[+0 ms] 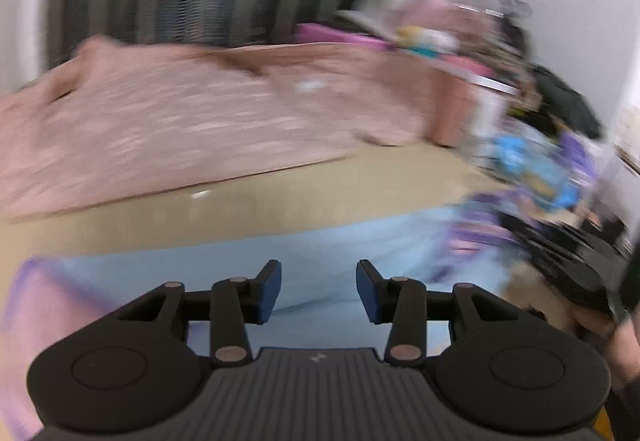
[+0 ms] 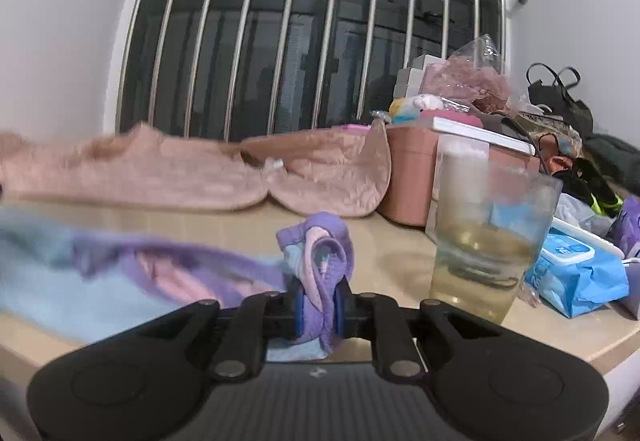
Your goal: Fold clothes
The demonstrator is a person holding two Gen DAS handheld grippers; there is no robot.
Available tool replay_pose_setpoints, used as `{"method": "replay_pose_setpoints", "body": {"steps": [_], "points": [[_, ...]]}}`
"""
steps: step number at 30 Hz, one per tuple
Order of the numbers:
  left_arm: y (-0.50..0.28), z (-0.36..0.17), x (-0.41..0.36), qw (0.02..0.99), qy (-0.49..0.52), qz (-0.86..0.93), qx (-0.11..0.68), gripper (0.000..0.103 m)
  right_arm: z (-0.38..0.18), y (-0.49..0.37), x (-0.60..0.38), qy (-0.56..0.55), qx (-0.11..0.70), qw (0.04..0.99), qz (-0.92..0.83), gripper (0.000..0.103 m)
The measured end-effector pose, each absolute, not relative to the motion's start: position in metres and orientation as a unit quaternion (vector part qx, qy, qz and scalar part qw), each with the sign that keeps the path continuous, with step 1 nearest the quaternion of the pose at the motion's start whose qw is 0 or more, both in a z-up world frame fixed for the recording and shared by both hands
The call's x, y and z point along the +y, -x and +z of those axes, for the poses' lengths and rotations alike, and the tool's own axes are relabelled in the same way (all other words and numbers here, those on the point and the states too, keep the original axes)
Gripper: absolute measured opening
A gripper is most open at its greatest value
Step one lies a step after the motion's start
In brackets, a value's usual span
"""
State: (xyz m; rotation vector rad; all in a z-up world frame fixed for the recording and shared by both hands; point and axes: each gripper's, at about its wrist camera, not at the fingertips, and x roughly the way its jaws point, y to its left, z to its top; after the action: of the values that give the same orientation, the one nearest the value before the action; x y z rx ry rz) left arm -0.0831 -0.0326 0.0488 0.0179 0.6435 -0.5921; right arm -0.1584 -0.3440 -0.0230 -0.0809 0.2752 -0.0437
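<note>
Left wrist view is badly motion-smeared: the pink blanket (image 1: 180,121) and the clutter on the right are just streaks, only the left gripper (image 1: 318,291) looks sharp. Right wrist view is cleaner, though the blue garment (image 2: 60,281) at left blurs. Soft, even indoor light, dark window bars (image 2: 304,33), faint sheen on the bench (image 2: 400,261). Fisheye bends everything, with black corners.
</note>
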Motion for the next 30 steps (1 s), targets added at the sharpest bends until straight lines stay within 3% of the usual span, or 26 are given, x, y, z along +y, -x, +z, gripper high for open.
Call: {"method": "replay_pose_setpoints", "body": {"steps": [4,8,12,14,21,30], "points": [[0.084,0.042,-0.09,0.896,-0.029,-0.329,0.296,0.041,-0.01,0.155,-0.351,0.005,0.141,0.99,-0.003,0.014],[0.081,0.014,-0.122,0.852,-0.034,-0.371,0.368,0.03,-0.009,0.155,-0.354,-0.007,0.147,0.989,0.002,0.014],[0.093,0.015,-0.115,0.856,-0.018,-0.385,0.344,0.033,-0.011,0.157,-0.358,-0.026,0.15,0.988,0.003,0.014],[0.094,0.022,-0.108,0.861,0.004,-0.389,0.329,0.044,-0.012,0.156,-0.359,-0.032,0.152,0.988,0.003,0.014],[0.1,0.013,-0.136,0.854,-0.025,-0.406,0.326,0.045,-0.015,0.155,-0.355,-0.039,0.157,0.987,0.004,0.015],[0.123,0.054,-0.012,0.896,0.075,-0.329,0.29,0.052,0.031,0.16,-0.324,-0.032,0.136,0.989,0.05,0.014]]}}
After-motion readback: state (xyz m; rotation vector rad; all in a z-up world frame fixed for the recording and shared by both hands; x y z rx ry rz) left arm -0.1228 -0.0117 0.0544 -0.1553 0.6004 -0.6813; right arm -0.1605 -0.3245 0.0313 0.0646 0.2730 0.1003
